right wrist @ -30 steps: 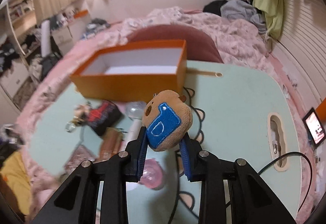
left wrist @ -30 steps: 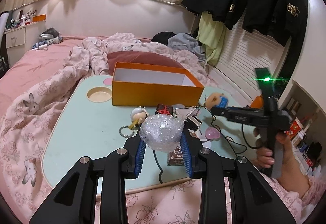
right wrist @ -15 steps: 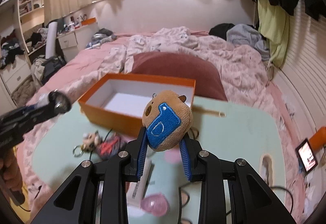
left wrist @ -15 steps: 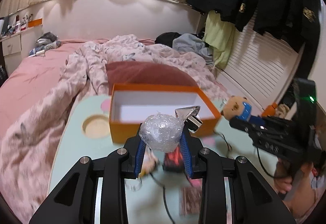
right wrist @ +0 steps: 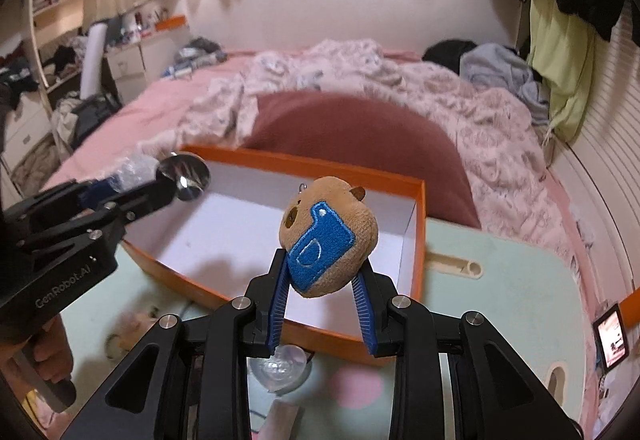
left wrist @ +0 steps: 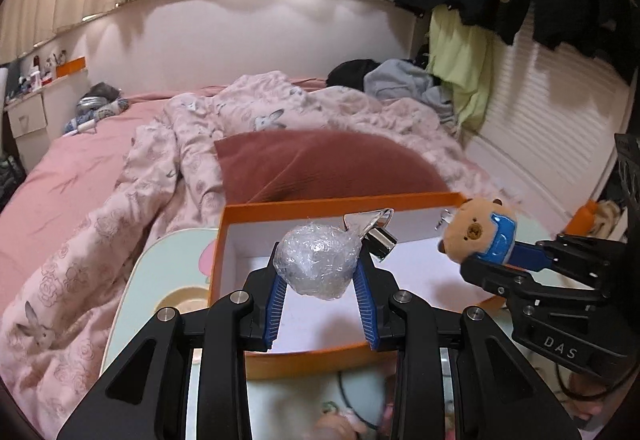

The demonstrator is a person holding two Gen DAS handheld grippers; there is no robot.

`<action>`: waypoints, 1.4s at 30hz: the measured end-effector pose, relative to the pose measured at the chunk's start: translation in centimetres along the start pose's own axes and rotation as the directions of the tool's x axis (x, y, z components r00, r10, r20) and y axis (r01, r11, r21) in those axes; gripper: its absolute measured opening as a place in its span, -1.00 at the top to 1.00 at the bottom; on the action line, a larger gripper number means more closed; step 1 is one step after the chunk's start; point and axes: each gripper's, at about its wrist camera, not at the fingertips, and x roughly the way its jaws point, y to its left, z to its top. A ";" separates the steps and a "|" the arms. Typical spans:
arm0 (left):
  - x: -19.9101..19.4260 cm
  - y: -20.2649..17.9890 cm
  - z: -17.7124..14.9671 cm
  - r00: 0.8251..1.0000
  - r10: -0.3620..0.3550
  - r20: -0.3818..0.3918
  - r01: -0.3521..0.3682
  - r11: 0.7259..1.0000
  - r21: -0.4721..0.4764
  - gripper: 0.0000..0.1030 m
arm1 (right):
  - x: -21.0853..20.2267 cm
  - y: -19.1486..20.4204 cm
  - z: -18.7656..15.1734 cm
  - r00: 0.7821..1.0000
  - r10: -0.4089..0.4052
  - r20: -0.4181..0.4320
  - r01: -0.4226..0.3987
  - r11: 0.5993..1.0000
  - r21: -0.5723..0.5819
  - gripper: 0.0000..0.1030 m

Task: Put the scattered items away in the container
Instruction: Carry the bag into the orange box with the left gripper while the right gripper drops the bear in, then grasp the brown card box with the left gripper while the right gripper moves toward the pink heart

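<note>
An open orange box [left wrist: 400, 197] with a white inside stands on the pale green table; it also shows in the right wrist view [right wrist: 320, 164]. My left gripper [left wrist: 320, 280] is shut on a plastic-wrapped ball [left wrist: 316, 260] with a shiny metal piece [left wrist: 370, 226], held above the box's left half. My right gripper [right wrist: 322, 280] is shut on a brown plush toy with a blue patch [right wrist: 330, 236], held over the box's near right edge. The plush toy [left wrist: 478, 236] and right gripper [left wrist: 516, 260] show at the right in the left wrist view. The left gripper [right wrist: 132, 187] shows at the left in the right wrist view.
Small items lie on the table [right wrist: 500, 300] in front of the box: a clear pink piece [right wrist: 280, 368], a keychain figure [right wrist: 132, 328] and a cable. A dark red pillow [left wrist: 320, 167] and pink bedding [left wrist: 80, 199] lie behind. A phone [right wrist: 610, 338] sits at the far right.
Both grippers have risen and moved forward from the table's front to over the orange box, each still holding its item.
</note>
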 end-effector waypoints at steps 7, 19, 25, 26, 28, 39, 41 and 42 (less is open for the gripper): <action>2.0 0.3 -1.4 0.995 -0.001 -0.097 0.000 1.000 -0.014 0.35 | 1.1 -0.3 -0.2 0.999 -0.026 -0.022 0.026 1.000 0.010 0.40; 1.5 0.4 -1.0 0.992 0.017 -0.122 -0.022 0.999 -0.041 -0.30 | 0.6 -0.8 -0.2 1.000 -0.025 0.002 0.025 0.999 0.032 0.16; -2.5 0.8 1.0 0.998 -0.041 -0.052 0.036 0.995 -0.095 -0.30 | -3.7 0.1 0.0 0.992 -0.015 0.124 0.014 1.000 0.004 0.00; -3.3 0.8 1.2 0.998 -0.043 -0.047 0.038 0.994 -0.098 -0.30 | -4.7 0.2 0.0 0.991 -0.003 0.136 0.003 1.000 0.005 -0.05; -5.3 0.6 1.5 0.998 -0.046 -0.038 0.043 0.994 -0.096 -0.31 | -6.5 0.2 -0.3 0.988 0.017 0.155 -0.019 1.000 0.009 -0.08; -11.7 -0.5 -5.1 0.995 -0.041 -0.092 0.038 0.998 -0.041 -0.48 | -13.6 -0.5 -8.0 0.987 0.007 0.162 -0.005 1.000 -0.013 -0.34; -11.7 -0.2 -7.1 0.995 -0.028 -0.095 0.021 0.997 -0.078 -0.48 | -13.4 -0.8 -9.8 0.990 -0.016 0.141 0.015 1.000 0.006 -0.34; -11.7 0.0 -8.1 0.995 -0.029 -0.093 0.020 0.995 -0.099 -0.48 | -13.2 -1.0 -10.5 0.991 -0.026 0.132 0.022 0.999 0.029 -0.34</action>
